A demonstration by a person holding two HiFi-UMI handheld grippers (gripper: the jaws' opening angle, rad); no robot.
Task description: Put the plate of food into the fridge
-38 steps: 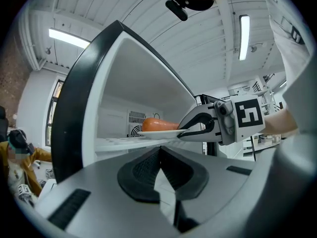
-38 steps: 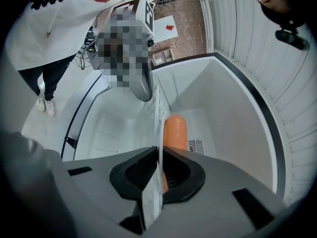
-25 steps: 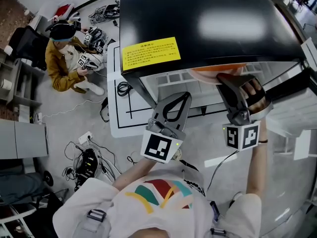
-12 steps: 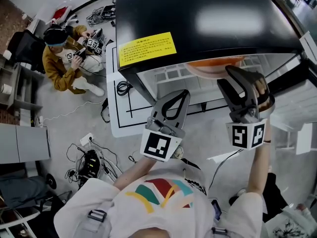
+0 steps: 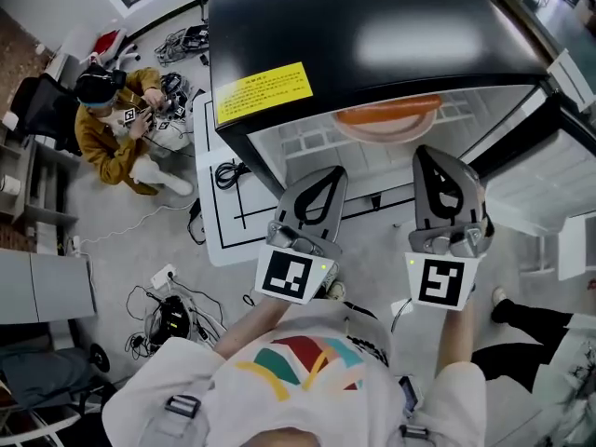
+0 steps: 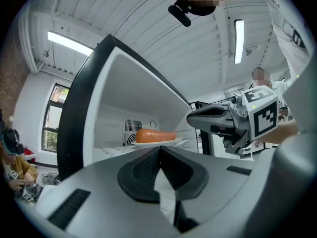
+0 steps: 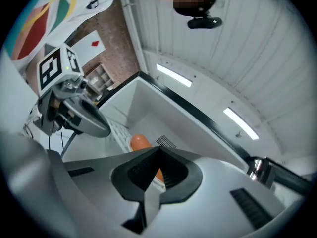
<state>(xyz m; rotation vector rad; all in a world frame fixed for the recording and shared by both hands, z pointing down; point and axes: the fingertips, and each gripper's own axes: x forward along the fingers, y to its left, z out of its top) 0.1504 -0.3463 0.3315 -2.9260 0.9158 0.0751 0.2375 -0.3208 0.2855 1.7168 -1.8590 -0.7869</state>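
Head view: white plate of orange food (image 5: 388, 119) rests inside the open black fridge (image 5: 372, 26). Left gripper (image 5: 330, 169) is closed and empty; right gripper (image 5: 431, 151) has just closed on nothing. If the plate overhangs its shelf, the white fridge door (image 5: 545, 189) could clip it.

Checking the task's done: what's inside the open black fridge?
A white plate holding an orange sausage-shaped food rests on the white shelf. From overhead, the black fridge top covers the plate's far edge; lower levels aren't visible.
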